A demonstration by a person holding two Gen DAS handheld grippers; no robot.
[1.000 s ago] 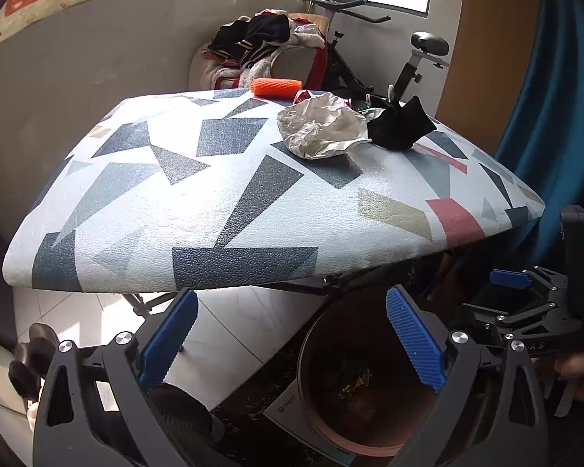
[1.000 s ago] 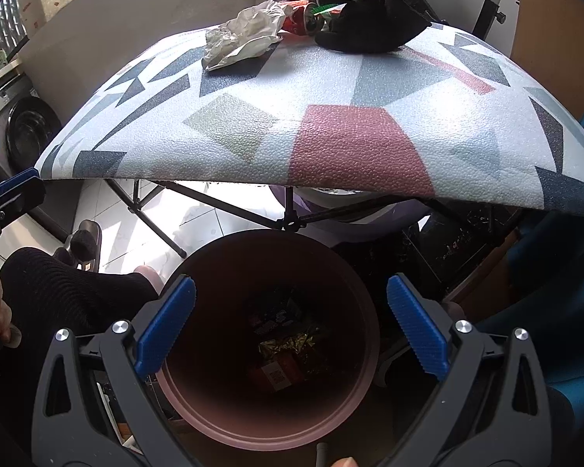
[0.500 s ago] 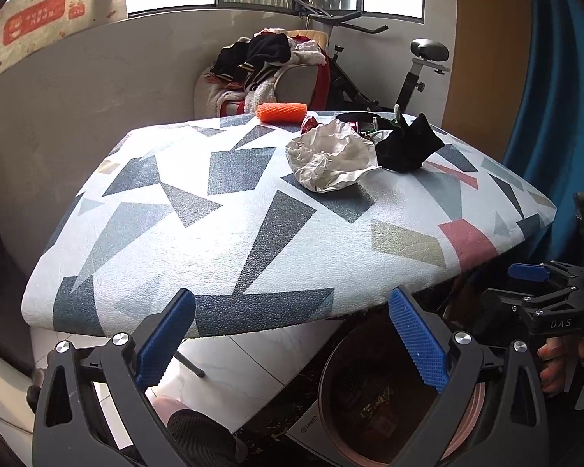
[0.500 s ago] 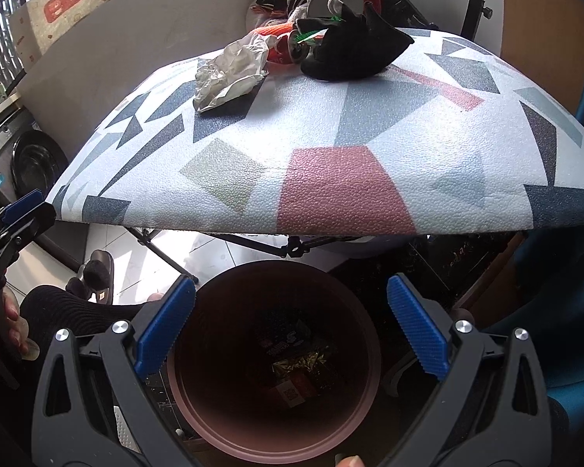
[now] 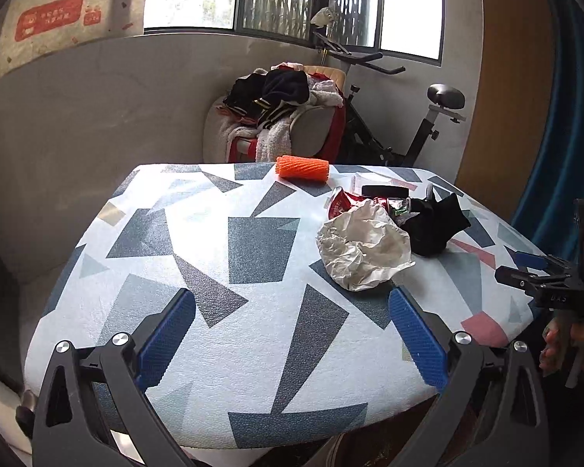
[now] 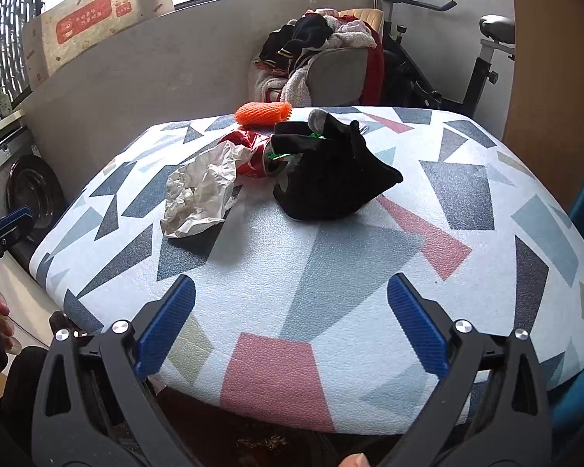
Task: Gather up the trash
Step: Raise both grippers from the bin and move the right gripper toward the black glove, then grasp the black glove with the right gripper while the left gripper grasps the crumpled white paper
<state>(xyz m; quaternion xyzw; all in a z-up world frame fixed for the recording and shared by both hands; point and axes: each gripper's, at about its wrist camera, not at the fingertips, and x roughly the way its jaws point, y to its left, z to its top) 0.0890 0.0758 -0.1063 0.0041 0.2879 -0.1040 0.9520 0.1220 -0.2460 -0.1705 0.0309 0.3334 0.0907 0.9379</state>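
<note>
Trash lies on a table [image 5: 253, 257] with a geometric-patterned top: a crumpled white paper [image 5: 364, 251], a black bag [image 5: 434, 225], a red crushed wrapper [image 5: 340, 204] and an orange foam net [image 5: 301, 167]. In the right wrist view the same paper [image 6: 200, 192], black bag [image 6: 331, 179], red wrapper [image 6: 249, 151] and orange net [image 6: 262, 112] lie at the table's [image 6: 331, 272] far middle. My left gripper [image 5: 292, 334] is open and empty over the near edge. My right gripper [image 6: 290, 329] is open and empty over the near edge; it also shows in the left wrist view [image 5: 553, 276].
A chair piled with clothes [image 5: 284, 113] and an exercise bike [image 5: 408, 116] stand behind the table. A blue curtain [image 5: 576, 116] hangs at the right. A washing machine [image 6: 23, 186] stands at the left. The left gripper shows at the left edge of the right wrist view [image 6: 4, 229].
Both grippers have risen from below the table edge, above the brown bin, to above the tabletop. The bin has dropped out of both views. Both stay open.
</note>
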